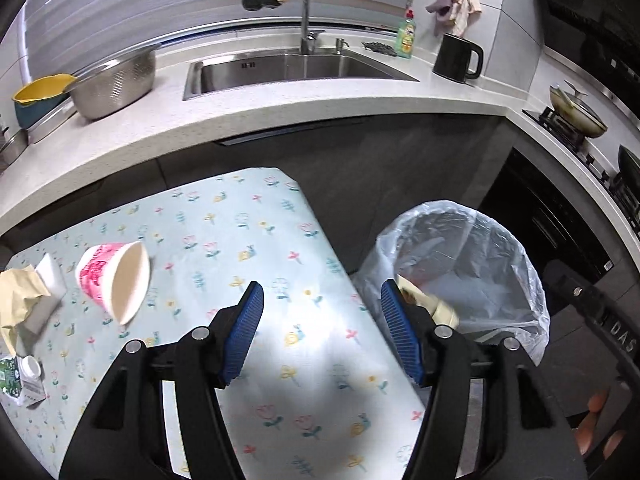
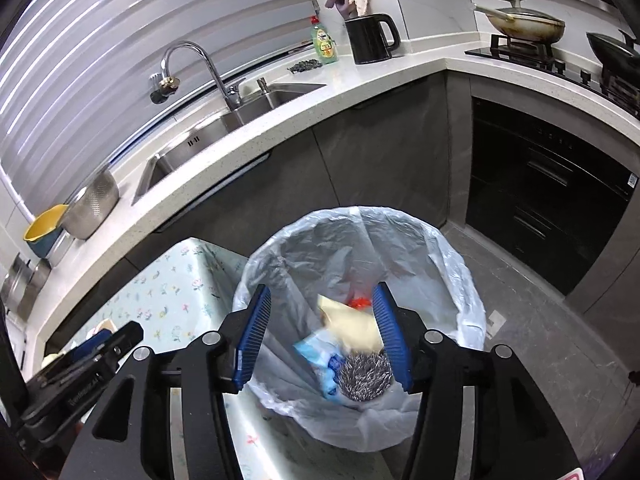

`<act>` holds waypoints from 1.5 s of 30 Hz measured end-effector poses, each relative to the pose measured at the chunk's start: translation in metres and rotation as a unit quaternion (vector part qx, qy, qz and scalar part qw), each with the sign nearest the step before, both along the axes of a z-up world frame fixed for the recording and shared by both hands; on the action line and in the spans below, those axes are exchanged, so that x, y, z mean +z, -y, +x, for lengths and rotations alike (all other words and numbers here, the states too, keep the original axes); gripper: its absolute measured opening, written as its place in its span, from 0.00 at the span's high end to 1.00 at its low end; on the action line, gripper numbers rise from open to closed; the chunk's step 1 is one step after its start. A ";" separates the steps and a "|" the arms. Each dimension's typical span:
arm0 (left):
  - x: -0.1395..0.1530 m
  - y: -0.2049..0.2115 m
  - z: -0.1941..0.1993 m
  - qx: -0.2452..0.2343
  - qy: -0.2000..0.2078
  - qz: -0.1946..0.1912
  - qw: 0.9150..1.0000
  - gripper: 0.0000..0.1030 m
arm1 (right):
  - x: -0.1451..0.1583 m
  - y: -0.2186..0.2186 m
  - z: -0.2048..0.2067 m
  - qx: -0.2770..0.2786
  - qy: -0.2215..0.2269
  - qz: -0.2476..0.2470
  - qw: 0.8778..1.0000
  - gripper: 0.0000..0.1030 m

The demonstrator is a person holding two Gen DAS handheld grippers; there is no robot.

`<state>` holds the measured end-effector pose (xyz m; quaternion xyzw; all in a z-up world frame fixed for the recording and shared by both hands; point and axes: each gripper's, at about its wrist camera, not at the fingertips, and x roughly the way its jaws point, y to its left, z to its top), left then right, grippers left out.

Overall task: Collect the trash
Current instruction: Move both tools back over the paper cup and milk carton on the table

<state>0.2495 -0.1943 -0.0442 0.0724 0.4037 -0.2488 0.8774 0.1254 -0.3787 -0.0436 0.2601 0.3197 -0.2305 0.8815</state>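
Observation:
My left gripper point(image 1: 322, 330) is open and empty above the right edge of the floral table point(image 1: 248, 240). A pink-and-white paper cup point(image 1: 114, 280) lies on its side at the table's left, with crumpled tan paper point(image 1: 18, 300), a white block point(image 1: 50, 280) and a small carton point(image 1: 22, 376) beside it. My right gripper point(image 2: 322, 336) is open over the bin with a clear bag point(image 2: 440, 264). In the bin lie a steel scourer point(image 2: 364, 376), a tan paper piece point(image 2: 352, 324), blue wrapping point(image 2: 316, 356) and something red point(image 2: 358, 302). The bin also shows in the left wrist view point(image 1: 480, 264).
A white counter point(image 1: 280, 112) with a sink point(image 1: 296, 68), colander point(image 1: 116, 84), yellow bowl point(image 1: 38, 88), soap bottle point(image 1: 406, 38) and black kettle point(image 1: 458, 58) runs behind. A stove with pans point(image 2: 528, 26) is at the right. Dark cabinets point(image 2: 380, 168) stand behind the bin.

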 end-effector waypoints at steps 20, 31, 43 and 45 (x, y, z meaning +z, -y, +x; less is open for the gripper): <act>0.030 -0.133 -0.010 0.085 0.005 -0.022 0.996 0.32 | 0.054 -0.117 0.005 0.088 0.026 -0.016 0.996 0.44; 0.029 -0.235 -0.017 0.150 0.001 -0.018 0.989 0.27 | 0.054 -0.204 0.018 0.157 0.019 -0.009 0.987 0.44; 0.010 -0.328 -0.023 0.225 -0.016 -0.014 0.974 0.21 | 0.034 -0.278 0.029 0.208 -0.007 0.000 0.978 0.44; 0.007 -0.340 -0.021 0.234 -0.020 -0.015 0.972 0.20 | 0.031 -0.284 0.032 0.211 -0.011 -0.002 0.977 0.44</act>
